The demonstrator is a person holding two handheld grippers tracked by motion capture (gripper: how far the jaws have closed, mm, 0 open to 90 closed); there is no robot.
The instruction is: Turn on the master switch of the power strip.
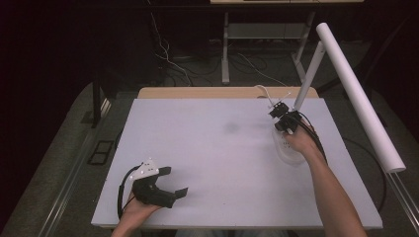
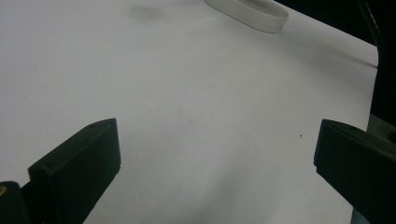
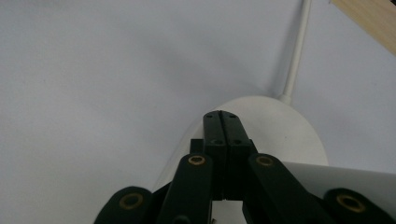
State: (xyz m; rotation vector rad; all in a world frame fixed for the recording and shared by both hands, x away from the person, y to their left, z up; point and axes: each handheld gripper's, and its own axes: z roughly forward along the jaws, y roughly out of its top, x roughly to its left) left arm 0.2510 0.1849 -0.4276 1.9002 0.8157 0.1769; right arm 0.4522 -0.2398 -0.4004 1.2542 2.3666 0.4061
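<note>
Near left of the white bench (image 1: 217,163), the left gripper (image 1: 174,181) rests low by the near edge, held in the person's left hand (image 1: 137,210), its black cable looping beside it; jaws wide apart, nothing betw. them, pointing right across bare bench. In the left gripper view the two jaws stand far apart over plain white surface, w/ the lamp base (image 2: 247,13) visible far off at the top. Mid bench is bare except a faint dark smudge (image 1: 230,127) toward the far side. Right side, farther out: the right hand (image 1: 300,140) holds the right gripper (image 1: 280,114) over the lamp base (image 1: 287,148), a white oval puck sitting on the bench. In the right gripper view the right gripper (image 3: 221,122) has jaws closed flat against each other, nothing seen betw. them, tips over the base's (image 3: 280,126) top; can't tell if they touch it. From the base a white stem (image 1: 309,76) rises up and away to the far right, meeting a long white tube head (image 1: 358,94) that slants over the bench's right edge. A thin white cord (image 1: 267,93) trails off the far edge by the base.
</note>
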